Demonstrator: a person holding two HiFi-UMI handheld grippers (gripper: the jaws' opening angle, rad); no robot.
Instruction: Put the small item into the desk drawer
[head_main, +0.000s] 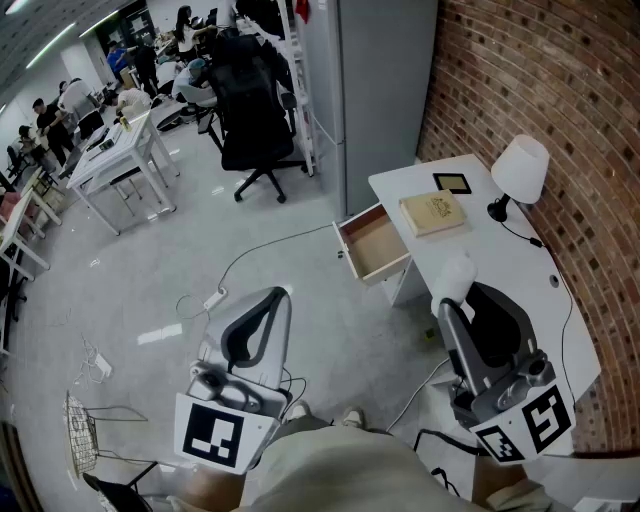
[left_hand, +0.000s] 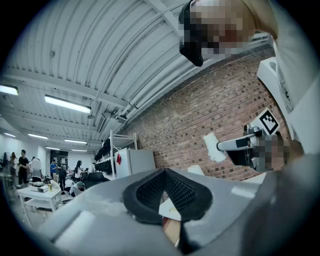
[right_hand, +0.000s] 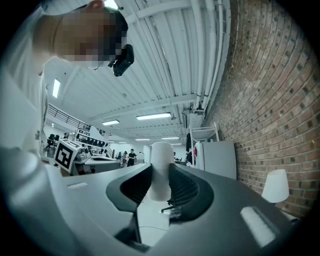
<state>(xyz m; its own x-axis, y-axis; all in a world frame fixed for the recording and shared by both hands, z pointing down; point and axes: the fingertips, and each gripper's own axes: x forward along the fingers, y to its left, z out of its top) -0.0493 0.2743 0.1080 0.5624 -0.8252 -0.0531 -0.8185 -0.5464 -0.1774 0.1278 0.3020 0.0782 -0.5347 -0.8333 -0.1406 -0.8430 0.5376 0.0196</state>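
Note:
My right gripper (head_main: 455, 292) is shut on a small white item (head_main: 456, 273) and holds it over the white desk (head_main: 510, 280), level with the floor. In the right gripper view the white item (right_hand: 161, 171) stands upright between the two black pads (right_hand: 185, 187). The desk drawer (head_main: 374, 243) is pulled open at the desk's left side, its wooden inside bare. My left gripper (head_main: 272, 296) hangs over the floor left of the desk, its jaws together with nothing in them. From the left gripper view I see the right gripper (left_hand: 235, 145) carrying the white item (left_hand: 214, 147).
On the desk lie a tan book (head_main: 433, 212) and a black frame (head_main: 452, 183), with a white lamp (head_main: 520, 170) by the brick wall. A grey cabinet (head_main: 385, 90), an office chair (head_main: 250, 120), a floor cable with power strip (head_main: 213, 298) and a wire basket (head_main: 85, 425) surround me.

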